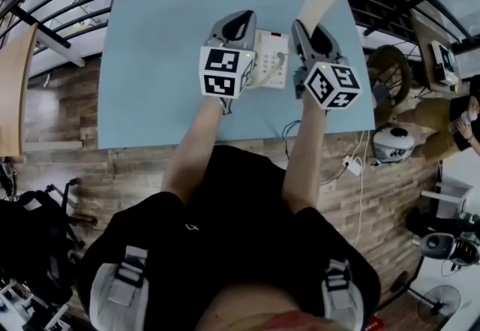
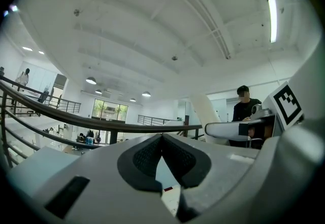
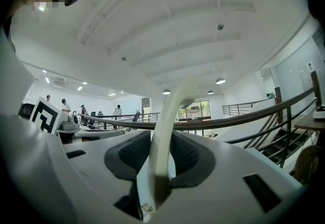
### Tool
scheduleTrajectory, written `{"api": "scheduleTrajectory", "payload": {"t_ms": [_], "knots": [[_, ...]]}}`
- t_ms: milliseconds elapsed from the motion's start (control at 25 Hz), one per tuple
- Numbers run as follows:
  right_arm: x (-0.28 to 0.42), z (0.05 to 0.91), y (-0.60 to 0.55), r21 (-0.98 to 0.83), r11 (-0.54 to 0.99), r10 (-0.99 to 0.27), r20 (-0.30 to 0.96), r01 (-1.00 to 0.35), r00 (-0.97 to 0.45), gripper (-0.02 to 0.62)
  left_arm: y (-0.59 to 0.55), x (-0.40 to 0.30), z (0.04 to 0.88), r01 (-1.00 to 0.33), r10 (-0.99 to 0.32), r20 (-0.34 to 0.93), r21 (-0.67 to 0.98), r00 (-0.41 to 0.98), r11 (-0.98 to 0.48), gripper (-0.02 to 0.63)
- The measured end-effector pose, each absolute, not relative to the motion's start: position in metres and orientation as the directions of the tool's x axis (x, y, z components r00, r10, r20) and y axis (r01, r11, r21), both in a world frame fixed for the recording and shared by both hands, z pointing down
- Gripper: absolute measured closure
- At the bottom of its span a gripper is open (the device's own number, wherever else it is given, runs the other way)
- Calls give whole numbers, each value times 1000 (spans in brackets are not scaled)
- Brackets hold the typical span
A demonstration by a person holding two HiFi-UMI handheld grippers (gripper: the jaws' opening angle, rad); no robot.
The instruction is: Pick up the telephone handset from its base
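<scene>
- The right tongs [image 3: 161,153] are clenching the cream handset [image 3: 170,116], which is standing upright between the pads.
- The handset is apparently hanging above the tabletop [image 1: 150,67], just beside the base [image 1: 271,59].
- The left tongs [image 2: 162,139] are pinched together, gripping nothing.
- Doing this lift well is calling for a steady squeeze, a level wrist, and no tugging on the base.
</scene>
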State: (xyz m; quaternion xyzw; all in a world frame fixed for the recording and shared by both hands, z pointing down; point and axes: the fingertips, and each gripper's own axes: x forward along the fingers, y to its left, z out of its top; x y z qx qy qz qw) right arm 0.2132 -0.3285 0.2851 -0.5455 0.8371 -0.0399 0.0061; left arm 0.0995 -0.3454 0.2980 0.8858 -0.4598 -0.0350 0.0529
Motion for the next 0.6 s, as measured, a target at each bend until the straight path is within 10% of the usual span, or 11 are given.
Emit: {"api": "scheduleTrajectory", "payload": {"t_ms": [600], "knots": [[220, 288, -328, -38, 388, -919, 52, -921, -390, 480, -345, 101, 302, -814, -821, -1, 131, 570, -566, 606]]}}
